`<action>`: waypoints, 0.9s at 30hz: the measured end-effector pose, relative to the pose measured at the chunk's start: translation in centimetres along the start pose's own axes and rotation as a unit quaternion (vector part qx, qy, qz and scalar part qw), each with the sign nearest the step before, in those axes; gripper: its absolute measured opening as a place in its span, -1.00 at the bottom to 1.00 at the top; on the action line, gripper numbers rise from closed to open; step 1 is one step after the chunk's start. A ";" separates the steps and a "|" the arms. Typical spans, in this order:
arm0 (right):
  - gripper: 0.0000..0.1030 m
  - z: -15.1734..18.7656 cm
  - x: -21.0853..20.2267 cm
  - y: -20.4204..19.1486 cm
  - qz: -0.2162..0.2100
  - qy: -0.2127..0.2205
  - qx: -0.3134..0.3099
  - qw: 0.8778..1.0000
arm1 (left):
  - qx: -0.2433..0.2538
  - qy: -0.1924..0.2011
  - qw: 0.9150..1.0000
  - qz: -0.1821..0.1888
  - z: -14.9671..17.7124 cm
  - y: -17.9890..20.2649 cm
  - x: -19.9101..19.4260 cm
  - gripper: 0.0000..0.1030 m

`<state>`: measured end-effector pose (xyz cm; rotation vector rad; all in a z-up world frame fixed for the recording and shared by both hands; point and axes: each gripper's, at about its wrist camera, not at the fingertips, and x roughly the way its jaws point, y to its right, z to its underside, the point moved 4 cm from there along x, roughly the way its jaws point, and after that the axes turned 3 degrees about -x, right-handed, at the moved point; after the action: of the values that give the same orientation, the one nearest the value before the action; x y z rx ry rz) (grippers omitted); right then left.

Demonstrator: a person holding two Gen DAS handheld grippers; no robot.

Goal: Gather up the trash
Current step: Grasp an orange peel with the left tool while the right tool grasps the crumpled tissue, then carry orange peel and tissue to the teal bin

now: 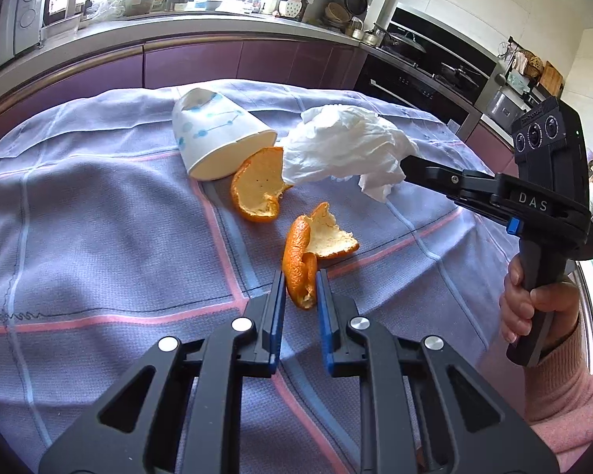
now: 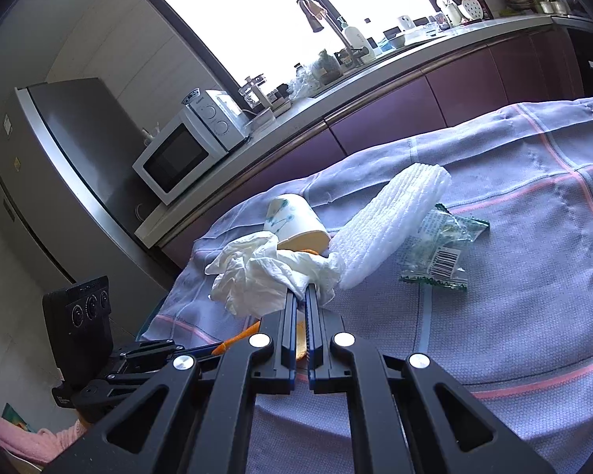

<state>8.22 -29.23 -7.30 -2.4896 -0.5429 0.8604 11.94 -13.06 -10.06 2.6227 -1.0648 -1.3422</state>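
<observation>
Orange peel (image 1: 298,266) | partly hidden between left tongs (image 1: 301,288)

**Camera placement: two wrist-mounted fisheye views over one table**

The left wrist view sits just behind the left gripper (image 1: 301,288), looks steeply down along its fingers onto the checked cloth (image 1: 99,245), and faces a kitchen counter (image 1: 201,25) beyond. It is close to the table.

The right wrist view sits just behind the right gripper (image 2: 301,296), is tilted less steeply, appears rolled, and faces the counter and a microwave (image 2: 186,154).

Shared ground: both views take in the paper cup (image 1: 217,134) (image 2: 296,221), the crumpled tissue (image 1: 344,146) (image 2: 265,272) and the cloth (image 2: 514,296). Each view also shows the other gripper at its edge.
</observation>
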 end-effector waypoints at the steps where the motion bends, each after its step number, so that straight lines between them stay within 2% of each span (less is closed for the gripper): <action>1: -0.94 -0.1 0.2 -0.2 -0.002 -0.001 -0.001 1.000 | -0.002 0.003 1.000 0.000 0.0 -0.3 -0.5 -0.70; 12: -0.94 -0.3 1.8 -2.9 -0.035 -0.014 -0.017 0.999 | -0.023 0.042 0.999 -0.015 1.3 -3.3 -5.9 -0.71; 27: -0.94 -0.2 4.8 -7.6 -0.078 -0.039 -0.040 0.995 | -0.072 0.086 0.991 -0.066 3.4 -8.7 -12.7 -0.71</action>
<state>10.17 -20.64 -5.39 -2.4538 -0.8015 0.8931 9.31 1.86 -5.77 2.6830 -0.7551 -1.1380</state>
